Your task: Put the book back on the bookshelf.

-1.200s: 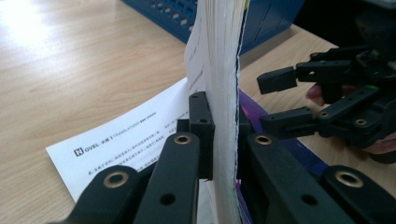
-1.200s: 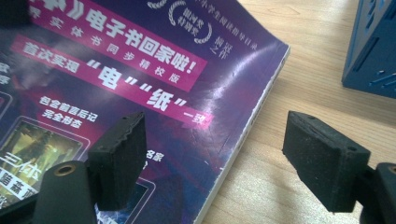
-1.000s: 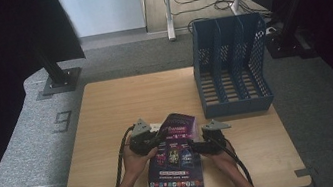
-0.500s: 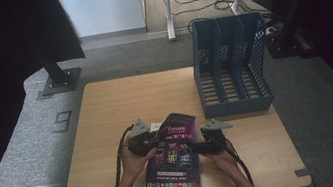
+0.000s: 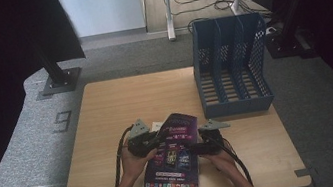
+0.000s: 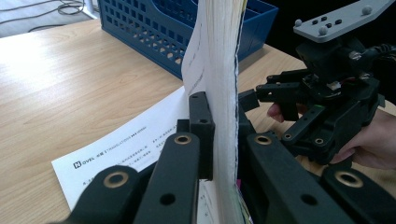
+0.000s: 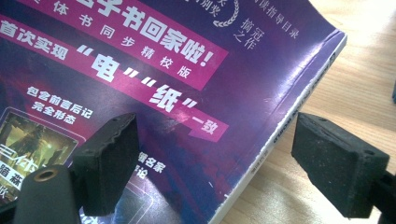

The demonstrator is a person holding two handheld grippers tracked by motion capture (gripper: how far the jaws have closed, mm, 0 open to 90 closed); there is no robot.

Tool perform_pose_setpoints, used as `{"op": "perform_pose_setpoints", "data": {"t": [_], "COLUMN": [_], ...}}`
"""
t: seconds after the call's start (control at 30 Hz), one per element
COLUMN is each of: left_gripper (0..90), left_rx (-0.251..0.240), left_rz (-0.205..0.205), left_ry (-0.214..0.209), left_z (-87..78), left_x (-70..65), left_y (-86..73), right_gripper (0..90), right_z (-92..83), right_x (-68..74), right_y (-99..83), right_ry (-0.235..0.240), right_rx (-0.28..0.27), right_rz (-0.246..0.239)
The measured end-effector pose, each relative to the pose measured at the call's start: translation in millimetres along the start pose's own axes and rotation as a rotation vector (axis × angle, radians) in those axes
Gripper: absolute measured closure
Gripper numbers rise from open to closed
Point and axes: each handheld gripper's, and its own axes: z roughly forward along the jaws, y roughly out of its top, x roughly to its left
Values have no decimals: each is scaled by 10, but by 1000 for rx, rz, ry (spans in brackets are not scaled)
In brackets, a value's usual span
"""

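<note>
High view, book: a purple paperback book (image 5: pixel 172 158) lies near the front edge of the wooden table (image 5: pixel 120 101), well in front of and to the left of the blue file rack (image 5: pixel 231 70).
High view, left gripper: the left gripper (image 5: pixel 142 140) sits at the book's left edge, a hand behind it.
High view, right gripper: the right gripper (image 5: pixel 205 144) sits at the book's right edge, between the book and the rack's front.
High view, loose sheet: a corner of white paper (image 5: pixel 157 125) shows just behind the book's left side.

Left gripper view, grip: both jaws are clamped tight on the book's page block (image 6: pixel 217 79), which stands edge-up between them.
Left gripper view, surroundings: a white printed sheet (image 6: pixel 126 149) lies flat on the table beside the book; the rack (image 6: pixel 163 28) stands behind it; the other gripper (image 6: pixel 327 107) is just right of the book, apart from it.

Right gripper view, jaws: spread wide, having just been opening; one pad (image 7: pixel 108 161) hangs over the cover (image 7: pixel 140 84), the other pad (image 7: pixel 337 161) stands off the spine edge over bare table.
Right gripper view, hold: neither pad presses on the book.
</note>
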Motion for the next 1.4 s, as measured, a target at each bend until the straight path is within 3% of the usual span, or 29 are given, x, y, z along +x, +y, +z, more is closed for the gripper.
{"op": "perform_pose_setpoints", "data": {"t": [0.43, 0.77, 1.13, 1.4], "left_gripper": [862, 861, 861, 861], "left_rx": [5, 21, 64, 102], "left_rz": [2, -42, -119, -113], "left_ry": [-12, -8, -1, 6], "left_z": [-5, 10, 118, 191], "left_x": [-17, 98, 287, 307], "left_y": [4, -108, -309, -356], "right_gripper": [148, 219, 246, 245], "right_z": [36, -9, -46, -32], "right_x": [-38, 8, 89, 112], "right_y": [-18, -11, 9, -2], "right_ry": [68, 34, 38, 32], "right_rx": [15, 17, 12, 25], "right_rz": [34, 17, -6, -15]}}
